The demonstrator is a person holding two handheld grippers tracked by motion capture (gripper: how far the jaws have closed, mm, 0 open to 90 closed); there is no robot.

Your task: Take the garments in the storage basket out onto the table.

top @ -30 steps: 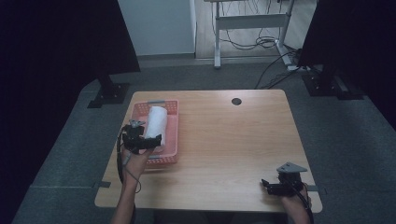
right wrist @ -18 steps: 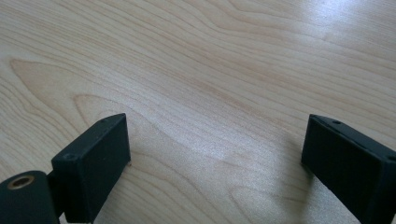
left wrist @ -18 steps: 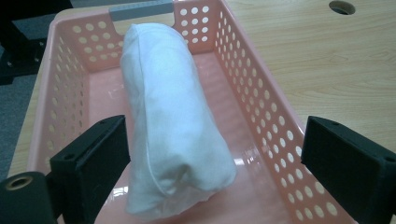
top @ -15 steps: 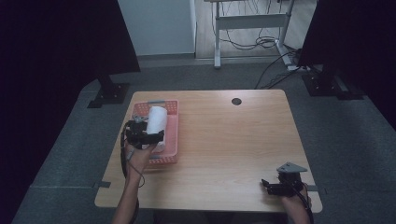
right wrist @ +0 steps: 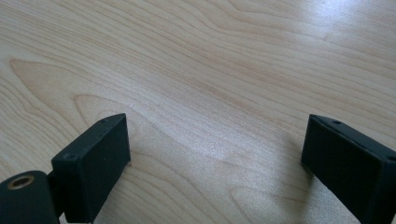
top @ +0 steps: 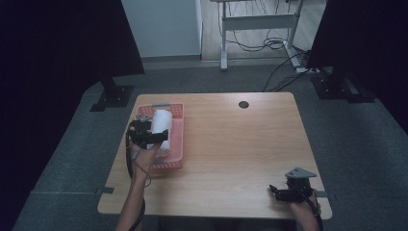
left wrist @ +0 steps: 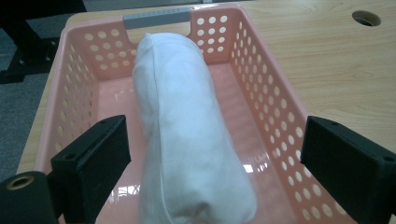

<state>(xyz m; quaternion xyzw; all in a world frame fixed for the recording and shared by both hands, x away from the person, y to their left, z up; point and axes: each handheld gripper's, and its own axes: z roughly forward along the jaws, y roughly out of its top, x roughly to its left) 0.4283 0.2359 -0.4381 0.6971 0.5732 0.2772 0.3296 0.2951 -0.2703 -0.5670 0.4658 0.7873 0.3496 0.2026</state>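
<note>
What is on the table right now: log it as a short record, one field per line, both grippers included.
surface: wooden table with a round hole near its far edge
container: pink perforated basket, left part of the table
contents: white rolled cloth, lying lengthwise in the basket
left gripper: open, jaws either side of the cloth, no contact visible
right gripper: open, at the near right corner over bare wood

black tongs with blocky screwed jaws; the right tongs carry a grey triangular plate
</note>
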